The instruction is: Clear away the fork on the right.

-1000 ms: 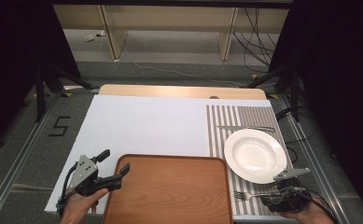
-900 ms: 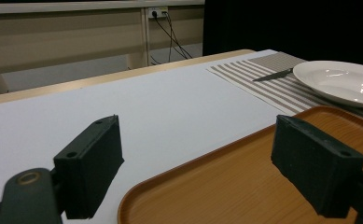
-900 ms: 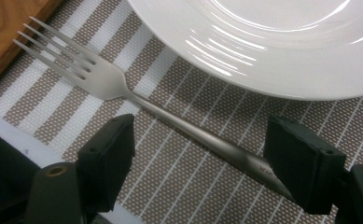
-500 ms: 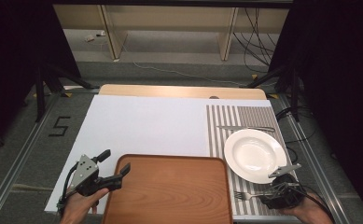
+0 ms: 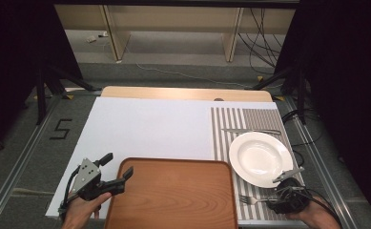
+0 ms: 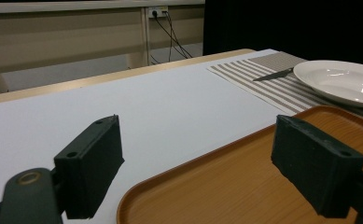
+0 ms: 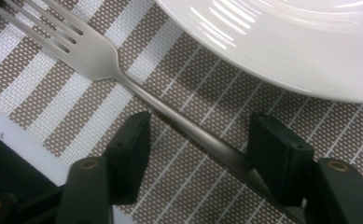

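A silver fork [image 5: 249, 200] lies on the striped placemat [image 5: 226, 129] just in front of a white plate [image 5: 259, 157]. My right gripper [image 5: 274, 201] is down at the fork's handle. In the right gripper view the gripper [image 7: 202, 149] is open, its jaws either side of the fork [image 7: 93, 53] handle with gaps on both sides; the plate [image 7: 286, 42] rim is just beyond. My left gripper [image 5: 118, 165] is open at the near left corner of the wooden tray [image 5: 173, 195], one jaw over the tray [image 6: 244, 186], one over the white table; gripper [image 6: 202, 163] holds nothing.
A knife [image 5: 250, 130] lies on the placemat beyond the plate; the left gripper view shows the knife [image 6: 272, 74] beside the plate [image 6: 342, 79]. White table sheet [image 5: 149, 129] stretches behind the tray. Metal frame rails run along both table sides.
My right gripper has shifted slightly left and forward along the fork's handle. The left gripper and the tray have not moved.
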Action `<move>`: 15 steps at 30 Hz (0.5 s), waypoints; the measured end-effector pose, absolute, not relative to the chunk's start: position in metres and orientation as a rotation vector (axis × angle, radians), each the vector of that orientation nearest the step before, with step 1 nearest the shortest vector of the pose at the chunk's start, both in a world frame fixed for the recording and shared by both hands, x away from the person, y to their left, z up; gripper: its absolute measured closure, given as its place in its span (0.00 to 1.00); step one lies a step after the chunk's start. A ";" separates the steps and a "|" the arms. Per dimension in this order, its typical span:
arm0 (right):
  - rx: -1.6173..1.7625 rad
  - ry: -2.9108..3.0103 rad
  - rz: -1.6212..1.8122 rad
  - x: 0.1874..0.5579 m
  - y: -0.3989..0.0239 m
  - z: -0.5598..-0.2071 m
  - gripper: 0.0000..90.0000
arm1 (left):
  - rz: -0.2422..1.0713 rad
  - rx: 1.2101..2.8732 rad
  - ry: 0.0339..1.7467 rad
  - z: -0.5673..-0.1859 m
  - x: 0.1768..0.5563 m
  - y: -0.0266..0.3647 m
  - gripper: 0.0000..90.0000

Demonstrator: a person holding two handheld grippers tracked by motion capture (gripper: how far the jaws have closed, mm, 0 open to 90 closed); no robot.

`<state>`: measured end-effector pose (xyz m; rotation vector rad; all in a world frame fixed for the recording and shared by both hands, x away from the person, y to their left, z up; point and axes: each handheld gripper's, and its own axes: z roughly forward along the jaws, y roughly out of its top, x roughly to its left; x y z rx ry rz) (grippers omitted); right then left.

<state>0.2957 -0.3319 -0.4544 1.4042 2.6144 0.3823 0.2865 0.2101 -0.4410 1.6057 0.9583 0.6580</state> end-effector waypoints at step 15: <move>1.332 2.673 0.312 0.293 -0.322 -0.451 0.71 | 0.663 1.614 0.957 -0.442 0.287 0.210 0.18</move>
